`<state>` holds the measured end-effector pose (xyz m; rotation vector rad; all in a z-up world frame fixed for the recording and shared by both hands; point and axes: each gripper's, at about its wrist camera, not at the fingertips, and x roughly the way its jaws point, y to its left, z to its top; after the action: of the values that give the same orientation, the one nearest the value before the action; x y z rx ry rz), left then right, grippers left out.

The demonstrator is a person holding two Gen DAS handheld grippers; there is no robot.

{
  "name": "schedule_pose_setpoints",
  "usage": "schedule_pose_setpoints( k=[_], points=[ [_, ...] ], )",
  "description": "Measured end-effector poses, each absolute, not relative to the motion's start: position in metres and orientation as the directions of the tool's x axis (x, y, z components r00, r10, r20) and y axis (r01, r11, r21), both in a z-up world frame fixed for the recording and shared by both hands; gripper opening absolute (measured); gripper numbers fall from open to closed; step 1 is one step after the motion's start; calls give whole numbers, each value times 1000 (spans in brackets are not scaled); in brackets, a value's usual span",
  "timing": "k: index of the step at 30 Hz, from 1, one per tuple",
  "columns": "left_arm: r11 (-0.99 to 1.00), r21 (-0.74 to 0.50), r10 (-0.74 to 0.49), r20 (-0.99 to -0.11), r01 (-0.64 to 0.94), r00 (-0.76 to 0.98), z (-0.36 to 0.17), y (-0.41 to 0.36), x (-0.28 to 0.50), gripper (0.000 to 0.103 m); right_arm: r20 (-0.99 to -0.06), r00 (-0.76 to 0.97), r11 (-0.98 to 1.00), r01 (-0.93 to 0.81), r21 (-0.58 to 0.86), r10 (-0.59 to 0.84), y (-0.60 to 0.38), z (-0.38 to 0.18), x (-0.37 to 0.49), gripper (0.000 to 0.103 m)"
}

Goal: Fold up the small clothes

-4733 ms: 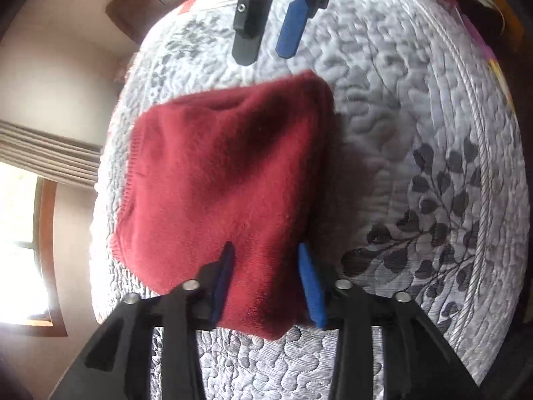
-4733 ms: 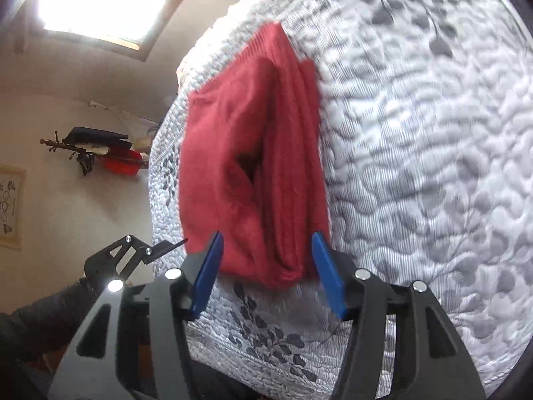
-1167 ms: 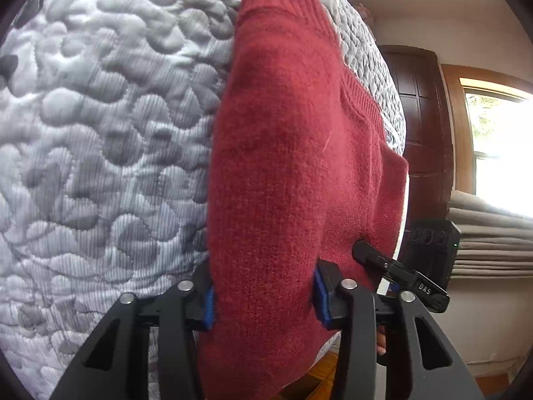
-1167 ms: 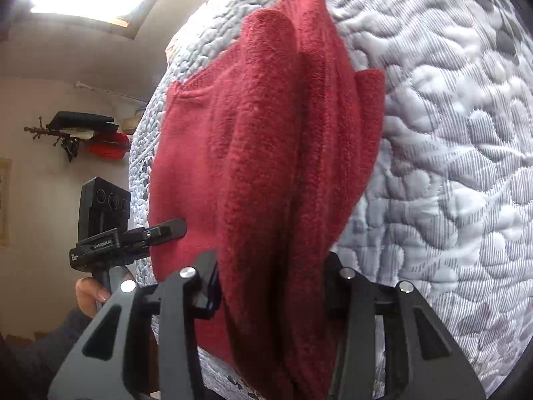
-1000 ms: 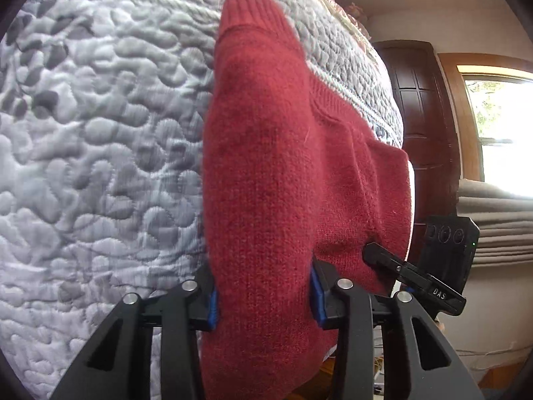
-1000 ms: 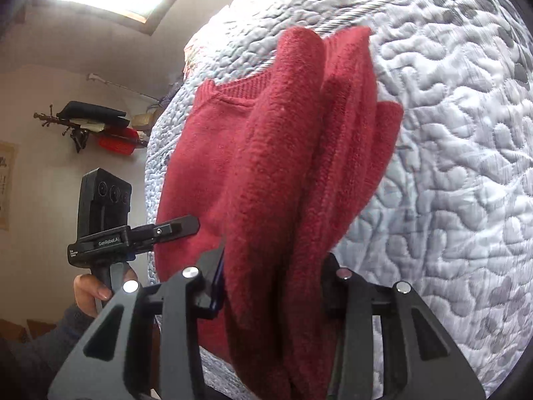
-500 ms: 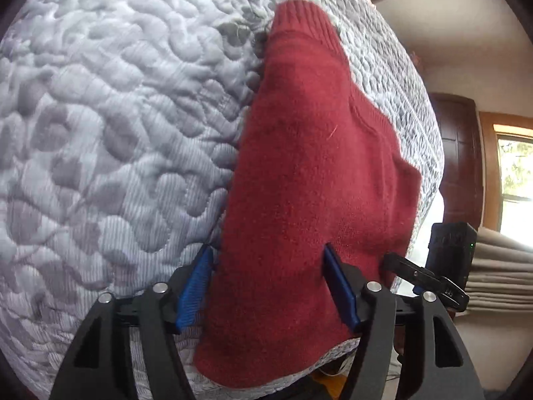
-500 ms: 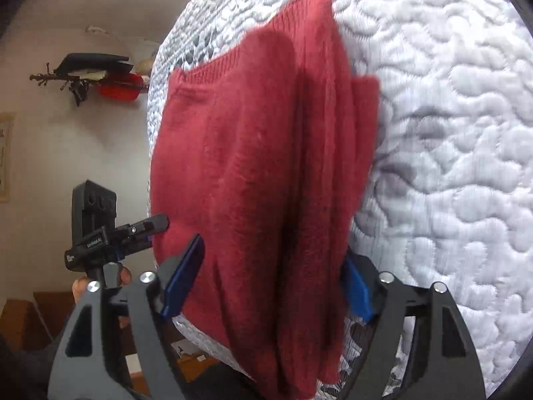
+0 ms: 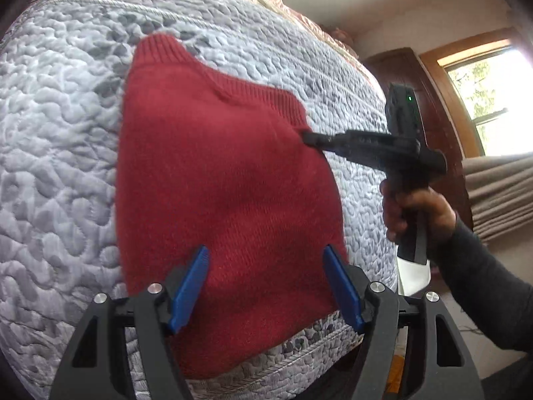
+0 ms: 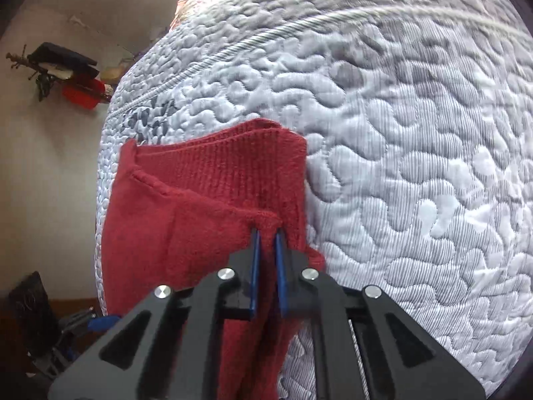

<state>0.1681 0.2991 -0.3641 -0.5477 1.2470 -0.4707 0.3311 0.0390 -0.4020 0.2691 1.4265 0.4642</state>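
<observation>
The left claw [image 9: 266, 283] hovers wide open over the near hem of the red knit sweater [image 9: 226, 193], gripping nothing. Right of it, the right claw [image 10: 266, 233] is nearly closed, pinching a folded corner of that sweater [image 10: 200, 220], with the ribbed band just beyond its tips. The garment lies folded into a compact, roughly rectangular bundle near the bed's edge; probably one more fold or some smoothing remains. The knit is fuzzy, soft and thick. Beyond spreads the puffy, grey-white quilted bedspread [image 10: 416, 166].
</observation>
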Motion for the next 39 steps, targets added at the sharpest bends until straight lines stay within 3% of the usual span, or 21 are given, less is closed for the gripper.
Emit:
schedule_pose_setpoints(
  k=[3,5,8,11,13,15,17,19,20,24,28,31,33,36,38,39],
  points=[
    [789,-613,-602,-761,39,242,-369,295,167,71,-846,70,848,-90,522,528,24,-406,324,15],
    [775,-631,-617,-746,29,250,-358,301,165,71,-833,114,841,-100,532,541,15,-381,315,28],
    [768,-638,-628,-728,63,276,-336,306,155,75,-807,120,812,-173,557,578,17,-341,284,28],
    [779,-625,-615,-745,54,257,-341,305,150,80,-805,25,780,-267,565,592,39,-335,240,28],
    [787,-617,-605,-764,22,227,-358,304,150,80,-839,-20,802,-282,527,544,53,-356,221,26],
    [789,-615,-601,-771,0,211,-371,303,149,80,-877,-23,841,-275,467,479,56,-383,215,8],
    [786,-618,-606,-770,5,199,-377,297,151,82,-880,-8,851,-250,462,475,49,-394,214,3],
    [805,-593,-585,-789,21,189,-372,291,149,84,-881,13,858,-232,458,473,43,-381,211,2],
    [809,-588,-581,-792,25,189,-368,290,148,85,-887,34,862,-255,437,460,43,-367,206,9],
    [819,-573,-560,-788,29,255,-341,299,126,99,-868,58,839,-293,458,494,44,-330,180,14],
    [874,-486,-470,-854,-19,223,-358,306,111,99,-881,-6,840,-295,455,474,60,-359,160,15],
    [852,-510,-490,-856,-116,163,-392,312,106,99,-897,-5,878,-206,433,442,54,-389,161,5],
    [841,-508,-488,-861,-185,146,-406,317,102,99,-894,5,882,-172,440,447,49,-390,159,6],
    [838,-498,-478,-867,-222,143,-398,320,90,99,-902,49,885,-223,410,430,50,-353,145,28],
    [869,-458,-434,-888,-187,155,-369,318,76,99,-927,89,906,-262,331,365,54,-317,129,71],
    [888,-427,-401,-901,-170,167,-348,316,67,99,-942,106,921,-273,279,317,57,-296,118,78]
  ],
)
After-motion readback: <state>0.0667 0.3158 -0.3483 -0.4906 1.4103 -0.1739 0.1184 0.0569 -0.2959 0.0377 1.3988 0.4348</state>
